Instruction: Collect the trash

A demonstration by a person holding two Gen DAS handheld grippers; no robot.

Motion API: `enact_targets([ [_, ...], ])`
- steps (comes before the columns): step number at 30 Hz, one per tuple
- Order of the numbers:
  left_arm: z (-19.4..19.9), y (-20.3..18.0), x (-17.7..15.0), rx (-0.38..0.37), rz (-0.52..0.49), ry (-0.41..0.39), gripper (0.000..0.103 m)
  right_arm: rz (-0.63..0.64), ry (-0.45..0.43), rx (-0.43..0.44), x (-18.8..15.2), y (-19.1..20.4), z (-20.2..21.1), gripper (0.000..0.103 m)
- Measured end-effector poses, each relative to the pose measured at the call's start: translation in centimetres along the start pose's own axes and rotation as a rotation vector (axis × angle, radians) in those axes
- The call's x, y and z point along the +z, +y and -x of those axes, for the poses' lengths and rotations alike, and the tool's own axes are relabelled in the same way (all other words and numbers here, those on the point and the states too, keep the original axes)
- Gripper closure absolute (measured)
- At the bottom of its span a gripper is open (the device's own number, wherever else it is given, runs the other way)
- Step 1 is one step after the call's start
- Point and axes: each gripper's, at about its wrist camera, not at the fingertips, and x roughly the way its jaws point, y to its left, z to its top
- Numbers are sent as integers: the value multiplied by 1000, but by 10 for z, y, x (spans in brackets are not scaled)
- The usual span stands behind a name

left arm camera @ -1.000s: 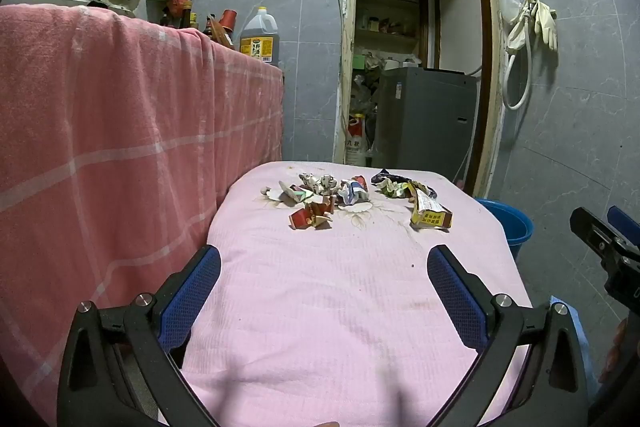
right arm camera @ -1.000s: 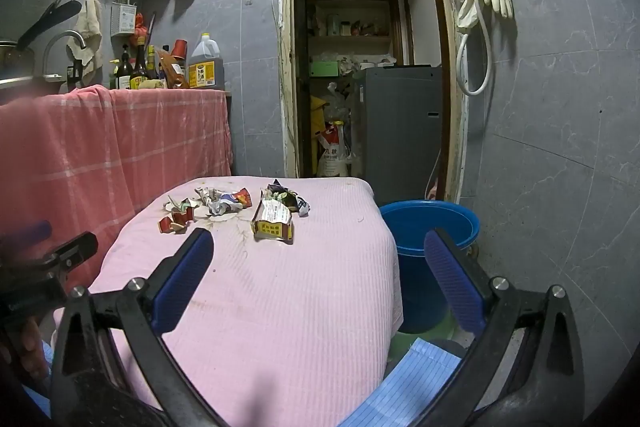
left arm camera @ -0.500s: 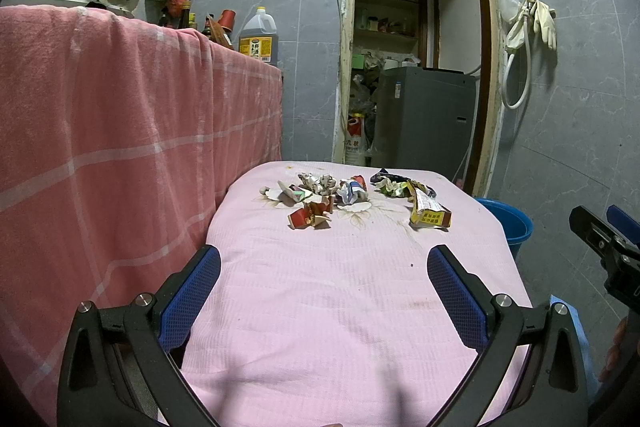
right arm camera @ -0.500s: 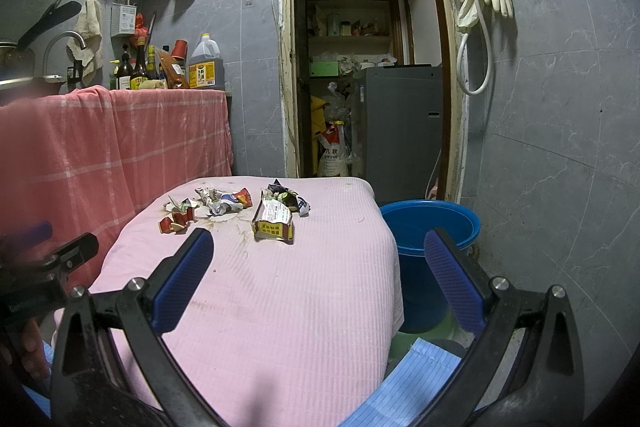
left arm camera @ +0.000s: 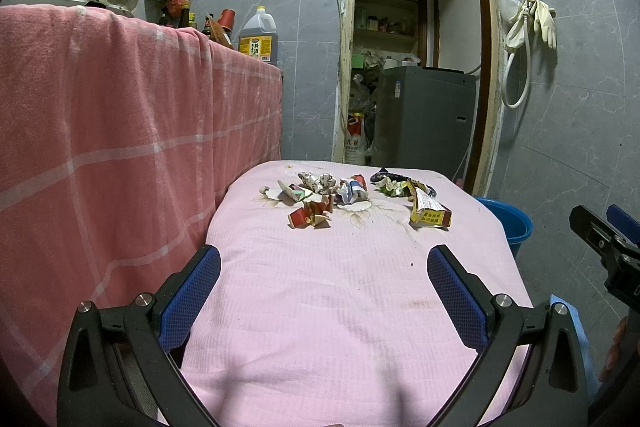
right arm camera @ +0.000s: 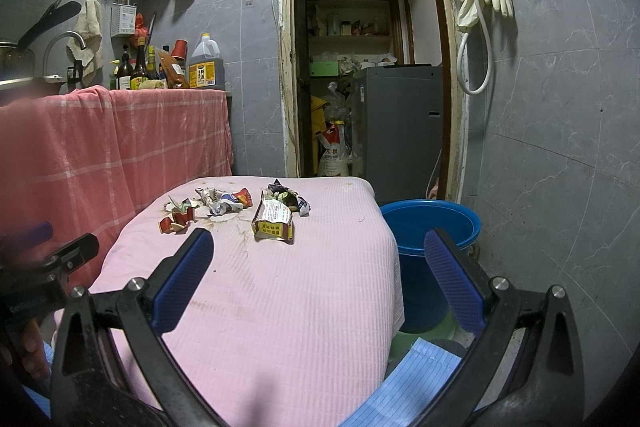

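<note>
With both the left gripper and right gripper spread wide and empty, the person should probably reach the right one first to the yellow wrapper, nearest the blue bucket beside the pink-covered table

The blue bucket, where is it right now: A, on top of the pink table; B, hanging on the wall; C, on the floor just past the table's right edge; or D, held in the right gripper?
C: the blue bucket stands on the floor beside the pink table, right of its edge.
</note>
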Motion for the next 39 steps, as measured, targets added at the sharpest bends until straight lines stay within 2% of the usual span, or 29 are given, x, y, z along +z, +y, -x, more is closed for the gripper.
enact_targets([
  [39,0,-2,-3,-3,-3,4,1,-3,3,1,-1,1,-1,0],
])
